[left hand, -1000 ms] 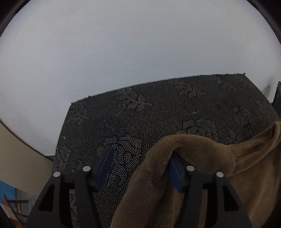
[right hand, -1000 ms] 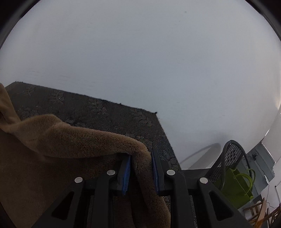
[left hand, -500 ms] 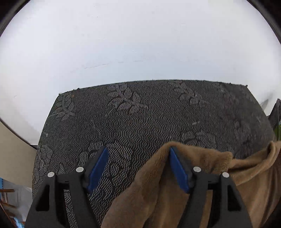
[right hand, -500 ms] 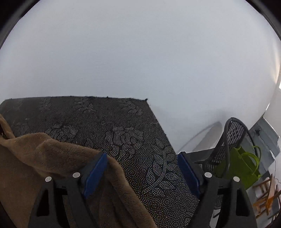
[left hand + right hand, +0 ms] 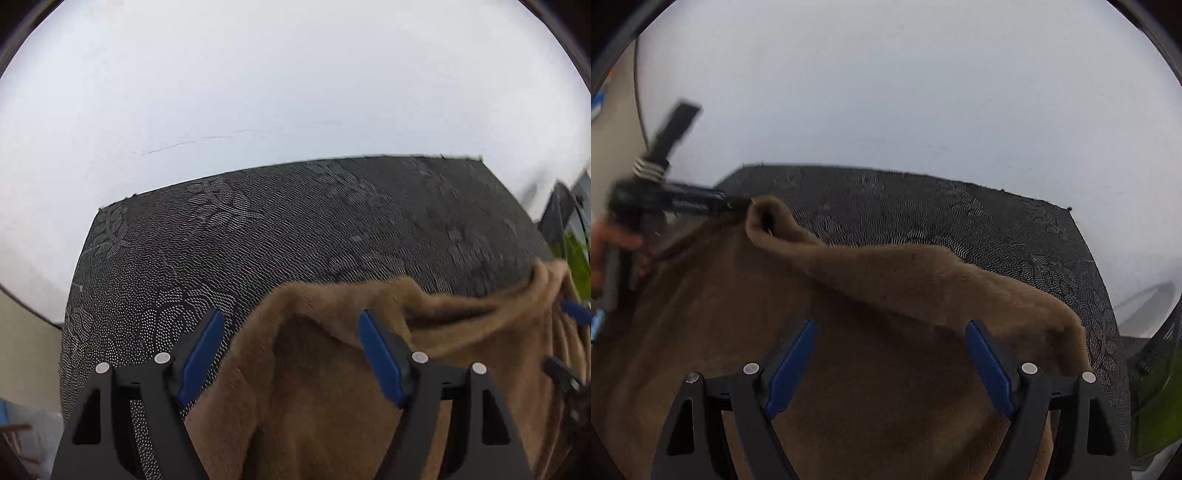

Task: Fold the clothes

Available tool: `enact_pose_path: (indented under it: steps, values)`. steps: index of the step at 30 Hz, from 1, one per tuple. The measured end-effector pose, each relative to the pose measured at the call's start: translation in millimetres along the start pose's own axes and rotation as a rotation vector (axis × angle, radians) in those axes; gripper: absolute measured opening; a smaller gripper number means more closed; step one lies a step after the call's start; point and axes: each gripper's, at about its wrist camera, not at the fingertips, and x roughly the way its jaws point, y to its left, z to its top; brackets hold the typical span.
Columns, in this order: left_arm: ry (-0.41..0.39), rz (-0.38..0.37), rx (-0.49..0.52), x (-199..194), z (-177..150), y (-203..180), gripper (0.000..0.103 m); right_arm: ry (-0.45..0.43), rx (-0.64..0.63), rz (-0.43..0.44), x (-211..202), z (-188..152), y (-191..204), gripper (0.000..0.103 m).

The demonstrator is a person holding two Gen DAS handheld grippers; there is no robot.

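Right wrist view shows we have just spread both grippers, right gripper [image 5: 890, 360] and left gripper [image 5: 288, 350], wide, gripping nothing, releasing the brown fleece garment [image 5: 849, 369] onto the dark patterned table [image 5: 960, 206], so this fold looks laid.

The right gripper [image 5: 890, 354], clamped on the brown garment [image 5: 886, 406] a second ago, is now gaping wide over it, while the left gripper [image 5: 291, 350] is drawing back, fabric spreading between its fingers.
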Motion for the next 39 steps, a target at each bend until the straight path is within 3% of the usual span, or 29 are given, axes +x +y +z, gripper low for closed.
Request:
enact_pose_path:
  steps: [3, 12, 19, 23, 28, 34, 39]
  values:
    - [0.037, 0.051, 0.089, 10.5, 0.4, -14.5, 0.08, 0.021, 0.042, -0.027, 22.1, 8.2, -10.0, 0.084]
    - [0.032, 0.063, -0.021, 55.7, 27.3, -19.2, 0.08, 0.08, 0.167, -0.107, 87.2, 31.8, -39.7, 0.086]
    - [0.014, 0.013, -0.081, 68.6, 29.1, -10.6, 0.082, 0.096, 0.204, -0.085, 96.9, 32.7, -45.4, 0.096]
    - [0.001, -0.059, -0.189, 49.4, 27.4, 13.4, 0.083, 0.105, 0.187, -0.097, 97.4, 30.5, -47.5, 0.099]
    - [-0.046, -0.1, -0.2, 4.9, 16.4, 35.0, 0.083, 0.105, 0.192, -0.096, 94.9, 28.5, -48.1, 0.1]
    - [-0.018, -0.147, -0.289, -31.6, -31.3, 69.5, 0.083, 0.11, 0.193, -0.105, 99.2, 29.2, -51.0, 0.101]
    - [-0.019, -0.128, -0.321, -57.3, -78.1, 87.3, 0.083, 0.111, 0.189, -0.116, 101.4, 29.7, -52.8, 0.101]
